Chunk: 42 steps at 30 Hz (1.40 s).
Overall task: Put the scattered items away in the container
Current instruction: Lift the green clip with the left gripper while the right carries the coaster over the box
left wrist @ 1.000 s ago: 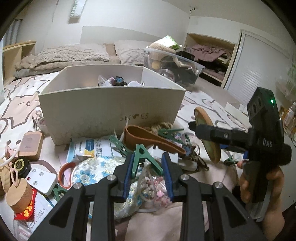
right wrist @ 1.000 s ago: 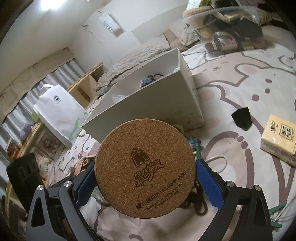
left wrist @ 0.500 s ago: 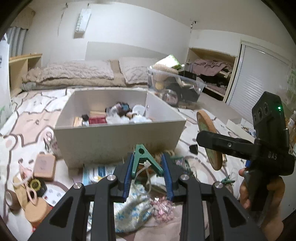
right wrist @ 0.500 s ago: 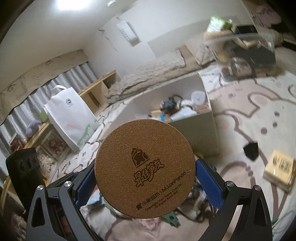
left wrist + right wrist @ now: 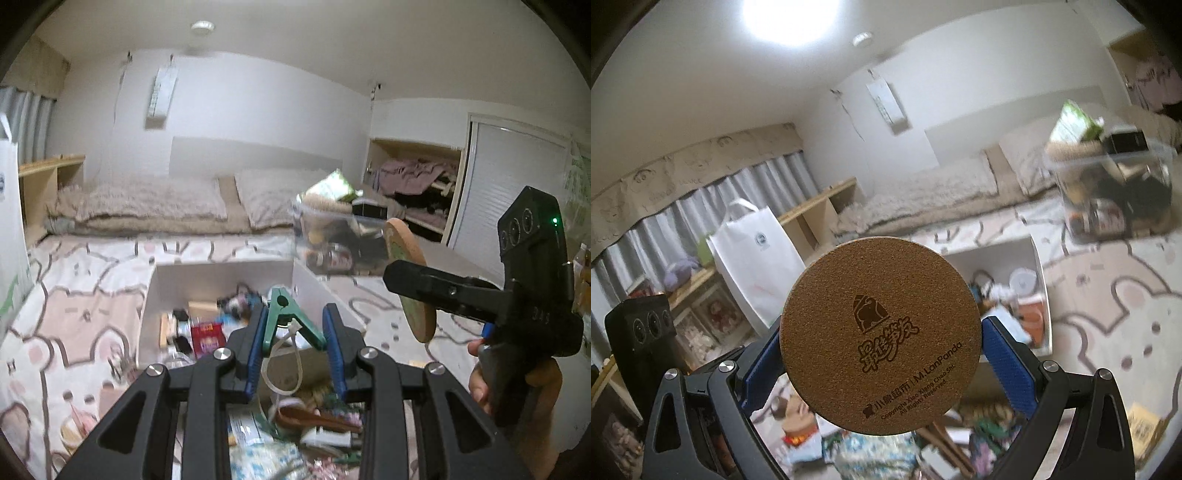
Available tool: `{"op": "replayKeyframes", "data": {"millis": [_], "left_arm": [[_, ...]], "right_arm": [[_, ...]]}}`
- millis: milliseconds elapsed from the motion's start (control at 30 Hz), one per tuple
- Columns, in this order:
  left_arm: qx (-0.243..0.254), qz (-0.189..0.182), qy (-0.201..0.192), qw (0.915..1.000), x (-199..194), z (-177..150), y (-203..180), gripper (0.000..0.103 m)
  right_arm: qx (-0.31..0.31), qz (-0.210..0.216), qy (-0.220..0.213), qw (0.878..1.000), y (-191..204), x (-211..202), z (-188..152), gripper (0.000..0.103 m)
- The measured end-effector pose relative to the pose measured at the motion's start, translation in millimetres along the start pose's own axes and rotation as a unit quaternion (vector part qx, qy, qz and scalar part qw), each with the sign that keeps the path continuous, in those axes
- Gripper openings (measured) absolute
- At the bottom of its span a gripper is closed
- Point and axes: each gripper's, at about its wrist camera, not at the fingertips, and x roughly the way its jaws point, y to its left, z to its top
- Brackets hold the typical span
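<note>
Left claw is clamped on the green clip, a white zip tie loop dangling off it. Right claw is clamped across the cork coaster, gripped edge to edge; in the left view the coaster shows edge-on with the hand under the handle.

Change since a second ago: both claws have come up off the clutter. The white box used to show us its front wall; now we look down over the rim at the contents. Grips unchanged on both sides. Our read: pick is done for both, we're in transit, and what's left is to carry forward over the rim and release.

Just below us, still on the bed: a brown shoehorn-like piece, floral fabric and paper packets. So plenty of passes remain.

The box already holds a red packet, a wooden block and a dark tangle of small things, with room left.

Beyond it, the clear bin sits just past the box's far right corner; it's not our target. The white bag stands off left, pillows at the back.

Watch items: the zip tie loop could snag the near wall, and both claws are converging on one opening, so we'd stagger the drops.
</note>
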Motion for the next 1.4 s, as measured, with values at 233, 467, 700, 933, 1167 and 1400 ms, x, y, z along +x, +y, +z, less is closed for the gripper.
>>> {"op": "replayKeyframes", "data": {"millis": [233,467,700,933,1167,1400], "left_arm": [[0.015,0.007,-0.034,0.9993,0,31,3,0.03],[0.015,0.015,-0.051,0.9985,15,49,16,0.03],[0.004,0.03,-0.043,0.9986,38,52,33,0.03],[-0.019,0.045,-0.008,0.9988,69,38,56,0.03],[-0.035,0.051,0.023,0.9978,98,24,69,0.03],[-0.046,0.07,0.054,0.9951,121,7,82,0.03]], "right_arm": [[-0.015,0.006,-0.029,0.999,6,4,32,0.099],[-0.011,0.002,-0.045,0.999,-5,20,52,0.099],[-0.014,-0.016,-0.021,1.0,-17,53,53,0.099],[0.002,-0.042,0.03,0.999,-41,94,40,0.099],[0.009,-0.069,0.098,0.993,-61,135,19,0.099],[0.003,-0.1,0.149,0.984,-70,156,0,0.099]]}}
